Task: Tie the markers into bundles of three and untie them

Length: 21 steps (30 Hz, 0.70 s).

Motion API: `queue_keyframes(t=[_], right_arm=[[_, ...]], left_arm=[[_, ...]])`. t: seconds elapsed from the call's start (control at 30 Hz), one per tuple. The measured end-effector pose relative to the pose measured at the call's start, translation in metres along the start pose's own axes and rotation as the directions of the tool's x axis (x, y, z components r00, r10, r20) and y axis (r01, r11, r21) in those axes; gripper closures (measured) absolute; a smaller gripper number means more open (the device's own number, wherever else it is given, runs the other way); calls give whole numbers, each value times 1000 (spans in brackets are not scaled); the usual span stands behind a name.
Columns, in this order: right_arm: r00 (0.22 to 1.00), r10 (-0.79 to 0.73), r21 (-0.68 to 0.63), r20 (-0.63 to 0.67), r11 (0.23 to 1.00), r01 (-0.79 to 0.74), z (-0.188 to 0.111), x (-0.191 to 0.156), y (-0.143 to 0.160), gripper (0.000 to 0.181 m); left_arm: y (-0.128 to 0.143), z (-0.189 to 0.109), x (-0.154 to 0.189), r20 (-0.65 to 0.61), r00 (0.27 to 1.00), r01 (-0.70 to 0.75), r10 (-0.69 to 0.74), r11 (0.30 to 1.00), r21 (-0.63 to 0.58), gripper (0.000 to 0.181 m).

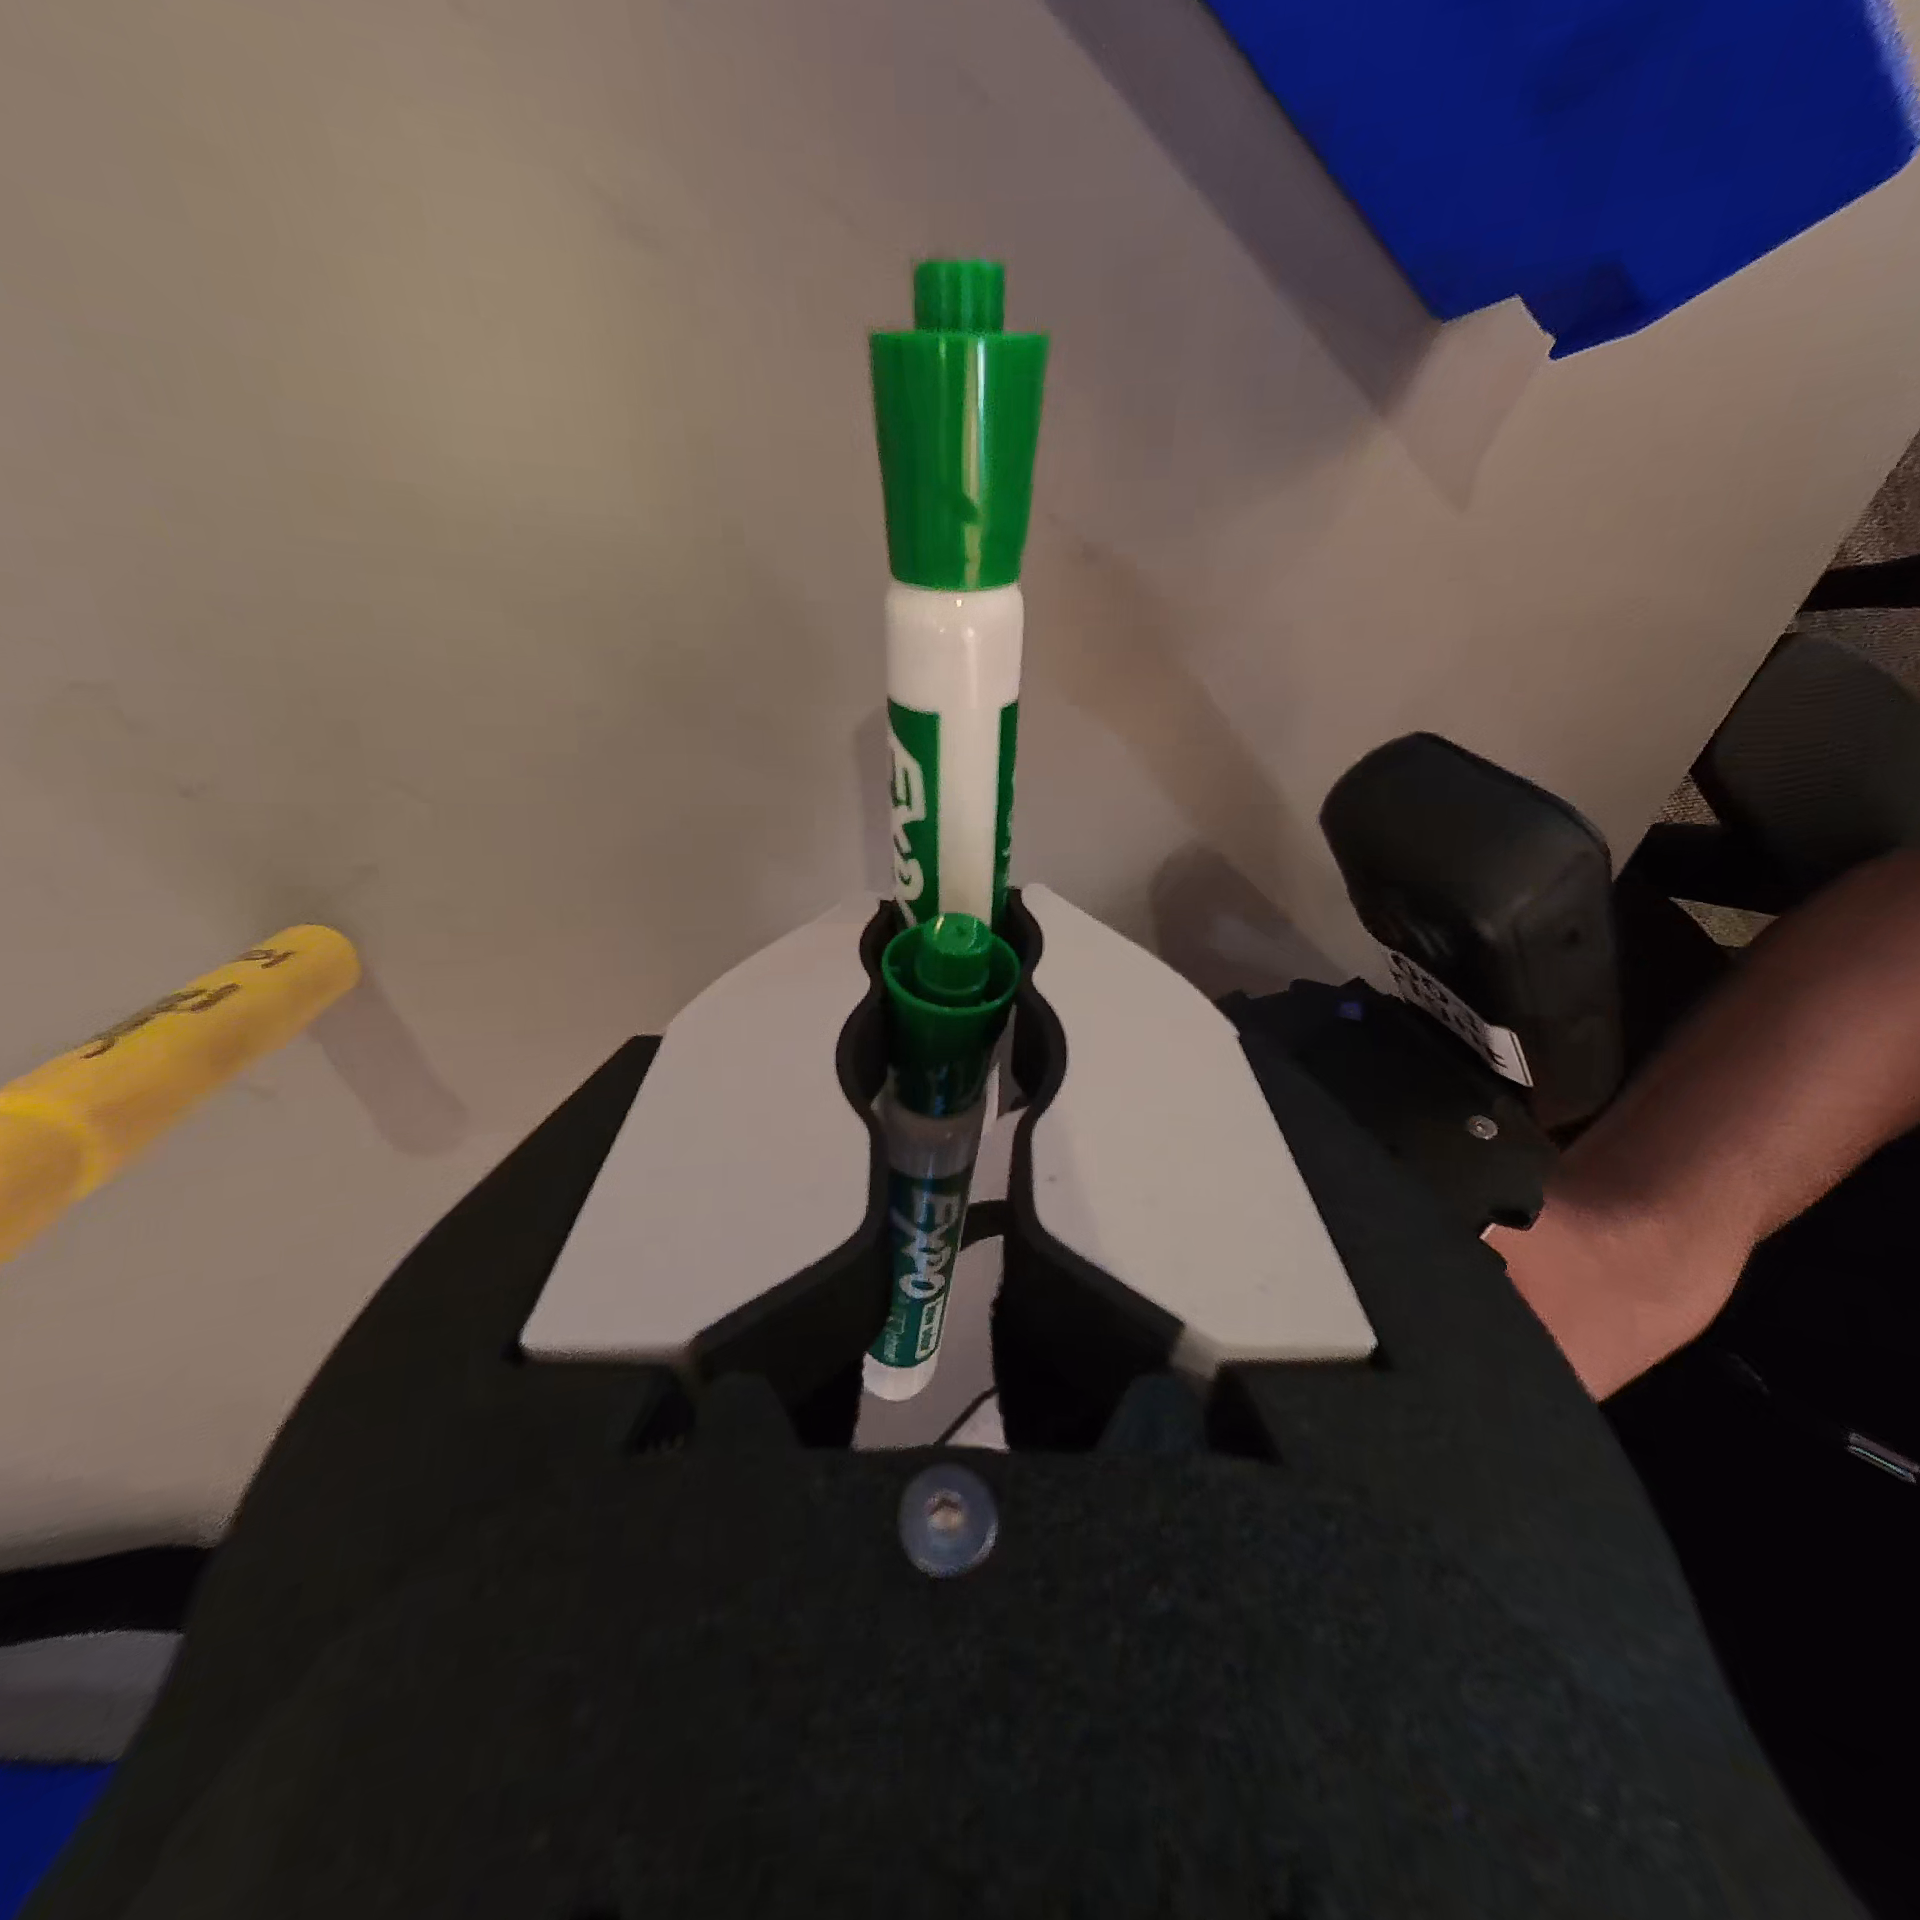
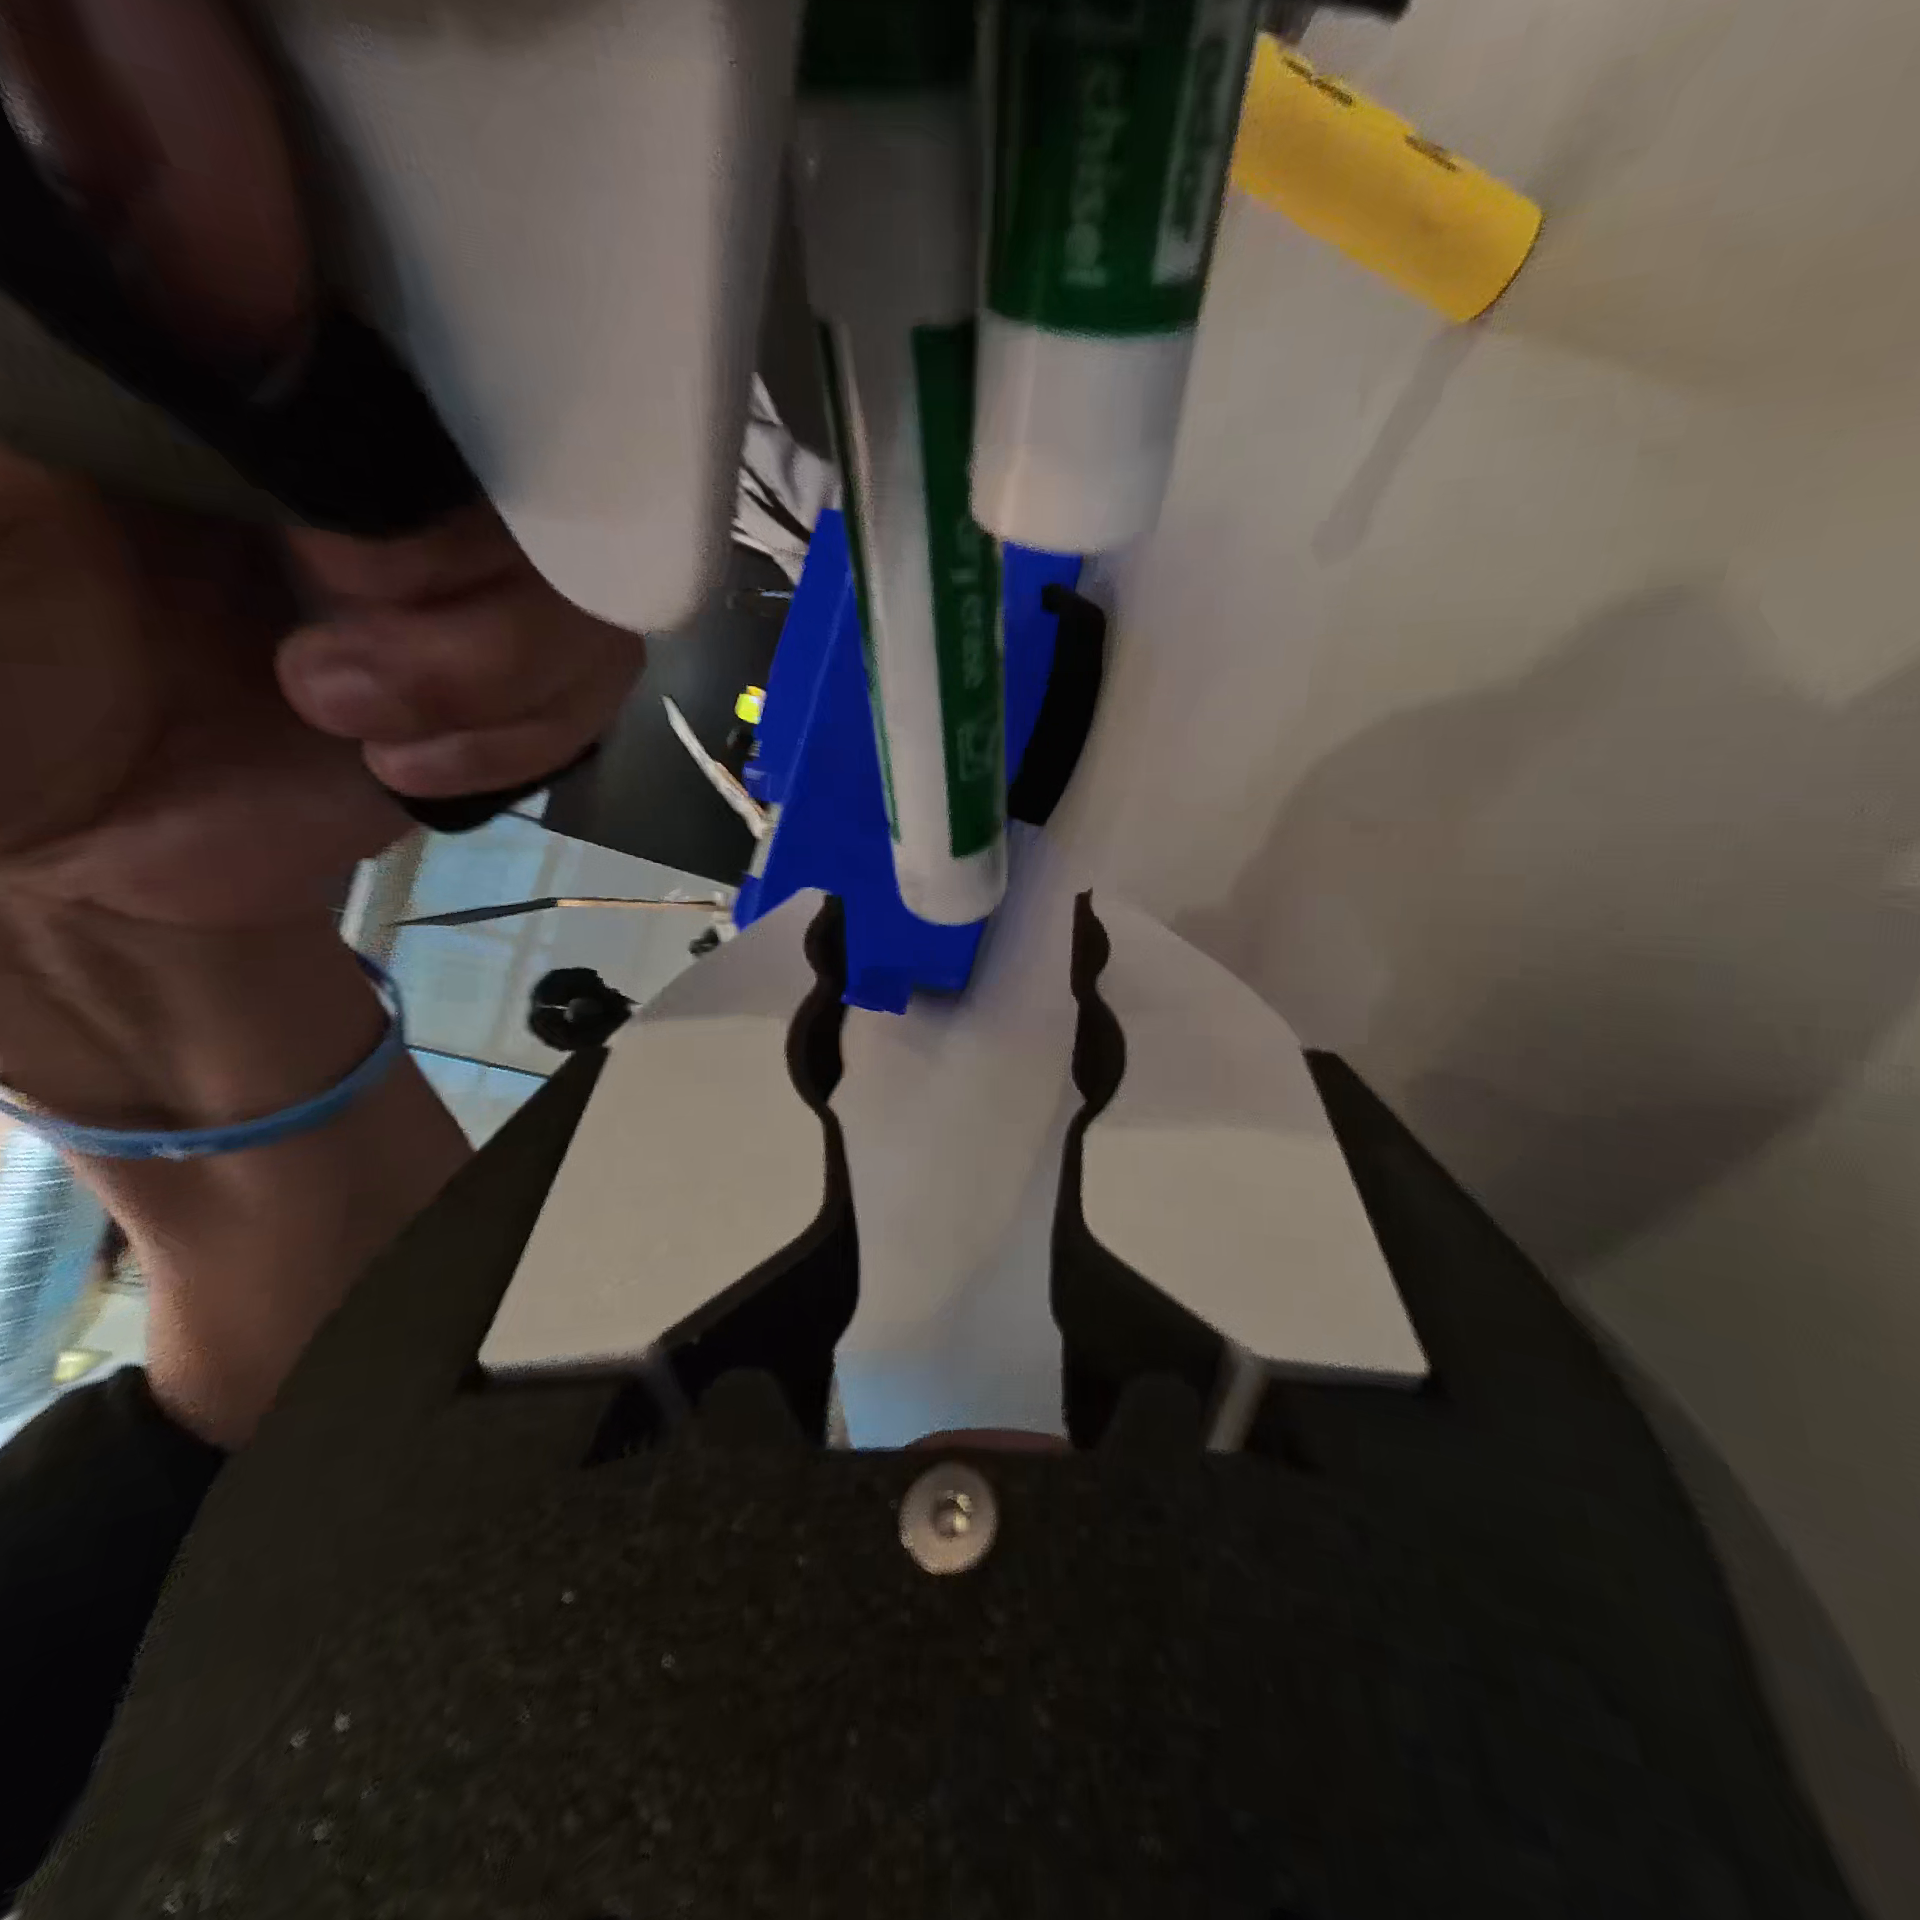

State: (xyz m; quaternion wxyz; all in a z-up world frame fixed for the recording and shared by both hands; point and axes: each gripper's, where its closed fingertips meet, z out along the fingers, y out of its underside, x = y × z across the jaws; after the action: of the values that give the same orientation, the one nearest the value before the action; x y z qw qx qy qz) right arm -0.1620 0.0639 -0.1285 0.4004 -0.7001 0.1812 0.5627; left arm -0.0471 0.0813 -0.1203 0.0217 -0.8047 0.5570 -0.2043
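Note:
My left gripper (image 1: 951, 925) is shut on two green-and-white markers side by side. The longer marker (image 1: 956, 582) sticks out forward with its green cap away from me. The second marker (image 1: 930, 1153) sits lower between the fingers, with its cap at the fingertips. A yellow marker (image 1: 156, 1070) lies on the white table at the left. In the right wrist view the two green markers (image 2: 940, 644) hang down from the left gripper's white finger (image 2: 540, 312). My right gripper (image 2: 956, 925) is open and empty, just short of their ends. The yellow marker (image 2: 1382, 197) shows at the top right.
A blue bin (image 1: 1610, 156) stands at the far right of the table and also shows in the right wrist view (image 2: 821, 790). A hand (image 2: 208, 748) holds the left gripper and has a blue band (image 2: 229, 1132) around the wrist. An office chair (image 1: 1829, 748) is beyond the table edge. The gap from one gripper's tips to the other's is roughly 11 cm.

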Motion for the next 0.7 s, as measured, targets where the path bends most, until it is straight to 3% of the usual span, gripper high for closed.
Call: queue_keyframes(t=[0.03,0.13,0.7], right_arm=[[1000,19,-1,22,1000,-19,0,-2,0,144],[997,62,-19,49,998,-61,-1,-2,2,162],[985,135,-1,107,991,-136,-4,-5,-1,162]], left_arm=[[1,3,1,2,1000,4,-4,1000,-2,162],[5,9,2,-3,1000,24,-24,1000,-6,162],[40,10,-4,-12,998,53,-54,998,-37,162]])
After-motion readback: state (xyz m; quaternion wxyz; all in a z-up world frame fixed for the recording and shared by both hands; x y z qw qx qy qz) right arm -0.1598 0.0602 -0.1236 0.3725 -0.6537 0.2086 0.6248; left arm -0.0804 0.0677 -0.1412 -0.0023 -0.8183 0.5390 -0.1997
